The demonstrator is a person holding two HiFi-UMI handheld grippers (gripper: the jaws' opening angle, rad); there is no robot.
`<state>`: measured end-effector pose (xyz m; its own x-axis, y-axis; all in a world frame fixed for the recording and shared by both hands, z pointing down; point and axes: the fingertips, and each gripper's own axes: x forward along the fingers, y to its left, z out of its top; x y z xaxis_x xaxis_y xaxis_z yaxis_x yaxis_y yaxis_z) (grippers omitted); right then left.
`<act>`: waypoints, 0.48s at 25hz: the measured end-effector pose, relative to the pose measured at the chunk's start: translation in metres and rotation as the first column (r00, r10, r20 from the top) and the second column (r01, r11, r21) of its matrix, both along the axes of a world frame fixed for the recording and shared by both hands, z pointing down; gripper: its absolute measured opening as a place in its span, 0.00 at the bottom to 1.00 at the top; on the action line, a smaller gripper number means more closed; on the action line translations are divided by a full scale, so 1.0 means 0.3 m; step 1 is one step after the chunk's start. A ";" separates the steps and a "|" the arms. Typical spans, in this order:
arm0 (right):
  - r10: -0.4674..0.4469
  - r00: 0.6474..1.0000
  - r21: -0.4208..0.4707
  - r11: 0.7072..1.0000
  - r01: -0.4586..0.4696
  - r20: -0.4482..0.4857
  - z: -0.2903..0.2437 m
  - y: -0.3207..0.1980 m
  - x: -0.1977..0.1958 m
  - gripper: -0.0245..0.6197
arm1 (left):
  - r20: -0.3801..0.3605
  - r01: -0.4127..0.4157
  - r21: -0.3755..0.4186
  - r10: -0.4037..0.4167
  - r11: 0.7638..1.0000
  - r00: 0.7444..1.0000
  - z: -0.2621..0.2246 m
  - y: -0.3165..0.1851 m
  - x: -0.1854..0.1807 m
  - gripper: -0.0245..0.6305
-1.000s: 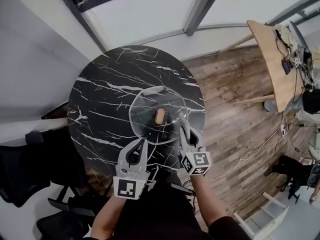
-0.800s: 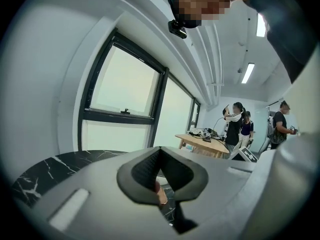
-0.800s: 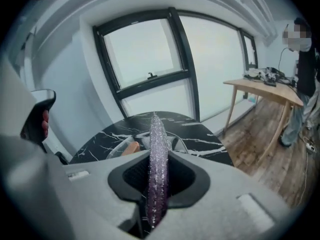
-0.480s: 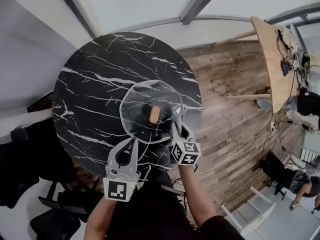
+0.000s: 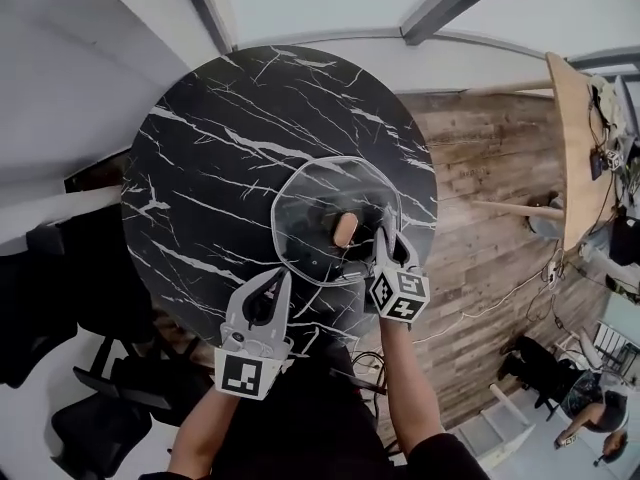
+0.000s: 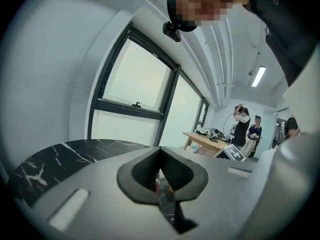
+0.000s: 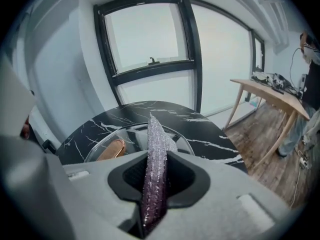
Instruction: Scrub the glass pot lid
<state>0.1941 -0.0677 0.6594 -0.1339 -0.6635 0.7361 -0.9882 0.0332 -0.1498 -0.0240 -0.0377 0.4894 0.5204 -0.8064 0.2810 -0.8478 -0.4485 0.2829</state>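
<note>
The glass pot lid (image 5: 318,200) lies flat on the round black marble table (image 5: 220,148), its brown knob (image 5: 345,230) on top. My right gripper (image 5: 385,236) rests over the lid's right near side, shut on a glittery purple scrub cloth (image 7: 156,149) that stands on edge between its jaws. Beyond the cloth in the right gripper view I see the lid (image 7: 132,134) and knob (image 7: 112,149). My left gripper (image 5: 281,280) hovers at the lid's near rim, shut with nothing in it; its view (image 6: 160,176) looks out across the table (image 6: 60,156).
Wooden floor (image 5: 480,198) lies right of the table, with a light wooden desk (image 5: 575,138) further right. Black chairs (image 5: 50,298) stand at the left. A window wall runs behind the table. People (image 6: 247,129) stand by the far desk.
The head camera has swung, so the table sits further right in view. Both grippers keep about the same places by the lid.
</note>
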 end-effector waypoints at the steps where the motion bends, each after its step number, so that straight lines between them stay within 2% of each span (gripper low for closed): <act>1: -0.004 1.000 0.001 1.000 0.004 -0.006 0.000 -0.011 -0.005 0.15 | 0.002 0.002 0.003 -0.002 1.000 1.000 0.002 -0.002 -0.010 0.04; 6: -0.052 0.998 -0.010 0.999 0.052 -0.016 0.001 -0.097 -0.031 0.15 | 0.008 0.005 -0.010 -0.005 1.000 1.000 0.034 0.001 -0.052 0.04; 12: -0.119 0.993 -0.071 0.990 0.119 0.002 0.027 -0.211 -0.088 0.15 | 0.014 0.030 -0.020 -0.030 0.999 0.999 0.060 -0.020 -0.125 0.04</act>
<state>0.1676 -0.1309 0.6675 -0.2072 -0.5892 0.7810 -0.9781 0.1396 -0.1541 -0.0616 -0.0438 0.5073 0.4919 -0.8158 0.3041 -0.8647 -0.4173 0.2795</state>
